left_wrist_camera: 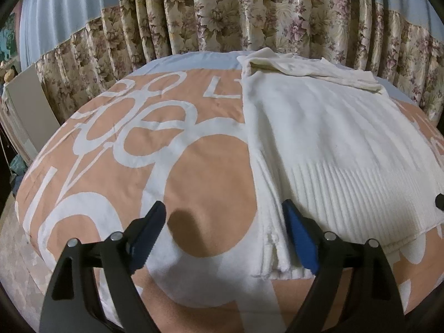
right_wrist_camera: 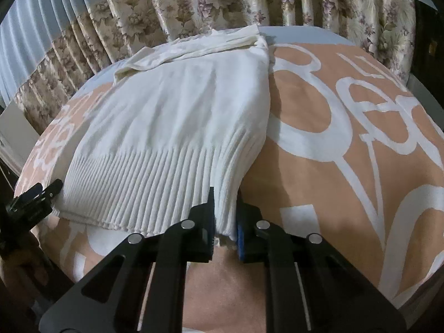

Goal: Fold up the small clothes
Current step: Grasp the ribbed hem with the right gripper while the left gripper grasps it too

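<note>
A white knit sweater lies flat on the bed, its ribbed hem toward me and its side parts folded in. My left gripper is open at the hem's left corner; its blue right pad rests against the folded edge, and the left finger is over bare cover. My right gripper is shut on the ribbed hem at the sweater's right corner, with cloth bunched between the pads. In the right wrist view the left gripper shows at the hem's far-left corner.
A folded cream garment lies at the sweater's far end. The bed carries an orange cover with white letters. Floral curtains hang close behind the bed. A pale cabinet stands at the left.
</note>
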Demonstrator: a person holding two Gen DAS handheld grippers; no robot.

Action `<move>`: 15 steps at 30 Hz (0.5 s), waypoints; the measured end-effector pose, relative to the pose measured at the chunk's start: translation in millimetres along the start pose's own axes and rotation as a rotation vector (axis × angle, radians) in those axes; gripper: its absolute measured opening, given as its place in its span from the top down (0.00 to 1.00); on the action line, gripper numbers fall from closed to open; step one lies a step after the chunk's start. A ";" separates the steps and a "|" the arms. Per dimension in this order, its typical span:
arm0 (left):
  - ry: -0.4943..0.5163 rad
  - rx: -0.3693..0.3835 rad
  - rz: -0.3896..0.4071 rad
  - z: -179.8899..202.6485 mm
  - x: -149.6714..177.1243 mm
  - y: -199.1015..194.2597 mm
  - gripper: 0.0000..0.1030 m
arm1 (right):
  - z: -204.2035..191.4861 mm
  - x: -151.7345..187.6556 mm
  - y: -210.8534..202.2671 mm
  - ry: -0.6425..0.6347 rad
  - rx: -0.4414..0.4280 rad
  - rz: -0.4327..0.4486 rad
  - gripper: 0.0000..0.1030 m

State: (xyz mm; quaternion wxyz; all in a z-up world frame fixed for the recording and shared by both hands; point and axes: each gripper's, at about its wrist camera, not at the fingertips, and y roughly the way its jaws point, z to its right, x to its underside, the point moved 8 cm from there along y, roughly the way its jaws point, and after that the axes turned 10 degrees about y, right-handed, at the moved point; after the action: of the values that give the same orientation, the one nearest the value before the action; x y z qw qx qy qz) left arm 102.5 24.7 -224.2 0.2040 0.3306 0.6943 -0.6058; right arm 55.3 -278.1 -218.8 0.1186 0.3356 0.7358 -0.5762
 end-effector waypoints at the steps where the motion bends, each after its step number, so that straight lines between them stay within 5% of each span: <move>1: -0.006 0.008 0.000 -0.2 1.0 -1.3 0.17 | -0.8 0.1 -0.1 -0.003 0.003 0.002 0.89; 12: -0.030 0.119 -0.014 27.1 -0.1 -4.6 0.17 | -3.6 -0.1 0.8 -0.013 0.012 -0.004 0.88; 15: -0.012 0.122 -0.016 34.3 -0.7 -4.7 0.32 | -4.5 0.1 0.9 -0.010 0.011 -0.005 0.88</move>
State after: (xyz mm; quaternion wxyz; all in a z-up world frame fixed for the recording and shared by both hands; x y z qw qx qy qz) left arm 95.7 -9.2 -226.6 0.1831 0.3333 0.6574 -0.6506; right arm 56.7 -273.8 -218.1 0.1192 0.3314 0.7327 -0.5823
